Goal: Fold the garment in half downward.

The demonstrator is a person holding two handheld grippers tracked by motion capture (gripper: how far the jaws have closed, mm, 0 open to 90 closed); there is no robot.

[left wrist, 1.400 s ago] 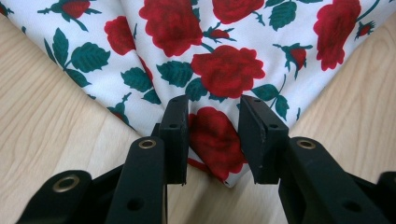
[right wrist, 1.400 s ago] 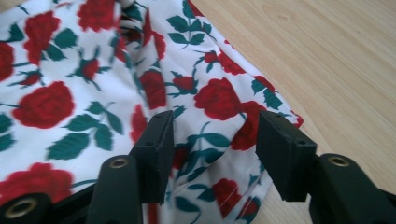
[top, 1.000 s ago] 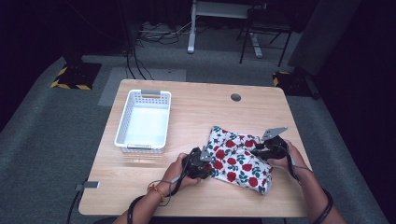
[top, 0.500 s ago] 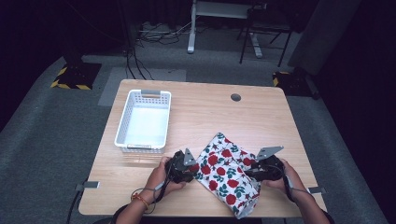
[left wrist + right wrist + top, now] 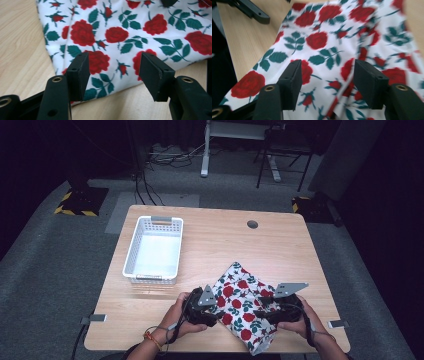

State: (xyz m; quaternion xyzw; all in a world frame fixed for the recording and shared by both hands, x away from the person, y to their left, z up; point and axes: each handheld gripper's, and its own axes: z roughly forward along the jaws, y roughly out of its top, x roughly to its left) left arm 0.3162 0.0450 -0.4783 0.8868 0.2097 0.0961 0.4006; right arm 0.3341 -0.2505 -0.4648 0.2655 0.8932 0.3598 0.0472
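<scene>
High view: the cloth (image 5: 240, 307), white with red roses, lies rumpled on the near part of the surface (image 5: 280, 250), one corner hanging over the near edge. The left gripper (image 5: 216, 309) sits at the cloth's left border and the right gripper (image 5: 260, 311) rests over its right half, so the cloth lies between the two sets of jaws. A white basket (image 5: 131, 255) stands well apart, beyond the left gripper.

Left gripper view: the jaws have just been opening and now stand apart with nothing pinched. The cloth's folded border lies just beyond and below the pads (image 5: 79, 75); bare wood shows under the jaws and to their left.

Right gripper view: these jaws too have just been opening and stand wide, holding nothing. The cloth spreads beneath and ahead of the pads (image 5: 292, 83), and the picture is blurred to their right. Part of the left gripper shows far off to their upper left.

What could go wrong, as I judge it: with both jaws free, nothing pins the cloth, and the hanging corner could drag it off the near edge. If the left jaws close where they hover, they may nip only the top layer of the fold, or close on the bare wood and miss. A pull from one side alone would bunch the cloth rather than flatten it.
</scene>
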